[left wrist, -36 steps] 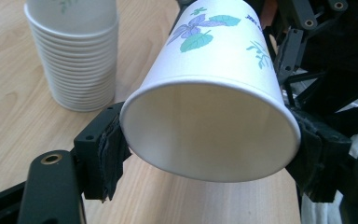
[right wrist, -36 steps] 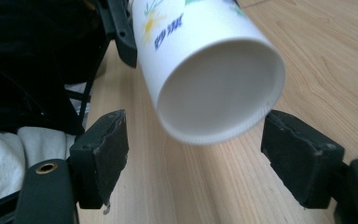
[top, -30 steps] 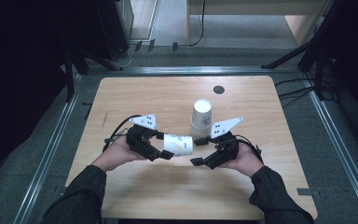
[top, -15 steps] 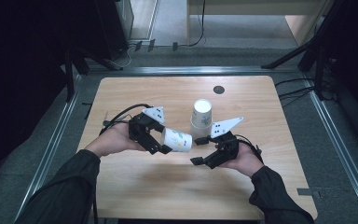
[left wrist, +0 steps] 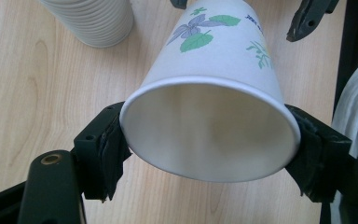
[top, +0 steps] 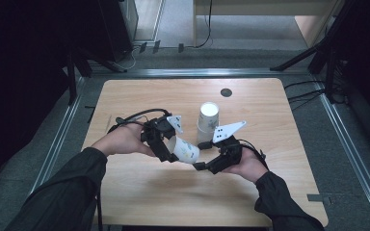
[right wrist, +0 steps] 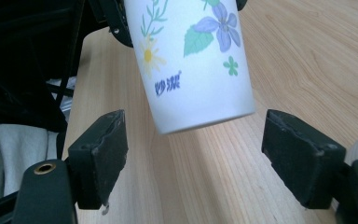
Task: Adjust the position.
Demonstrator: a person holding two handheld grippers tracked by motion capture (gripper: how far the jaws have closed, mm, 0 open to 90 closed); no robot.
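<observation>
A white paper cup (top: 185,150) printed with flowers lies tilted in the air over the wooden table (top: 139,192). My left gripper (top: 171,149) is shut on the cup near its rim. In the left gripper view both pads (left wrist: 112,144) press the rim of the cup (left wrist: 209,93), whose open mouth faces the camera. My right gripper (top: 201,155) is open at the cup's base. In the right gripper view its jaws stand wide on either side of the cup (right wrist: 191,65) without touching it, and the right gripper (right wrist: 193,144) holds nothing.
A stack of white paper cups (top: 208,118) stands upside down just behind the two grippers, also in the left gripper view (left wrist: 93,21). A small black disc (top: 226,92) sits near the table's far edge. Metal rails and dark stands surround the table.
My left gripper has risen a little with the cup and tipped it, base towards the right gripper. The right gripper has kept still.
</observation>
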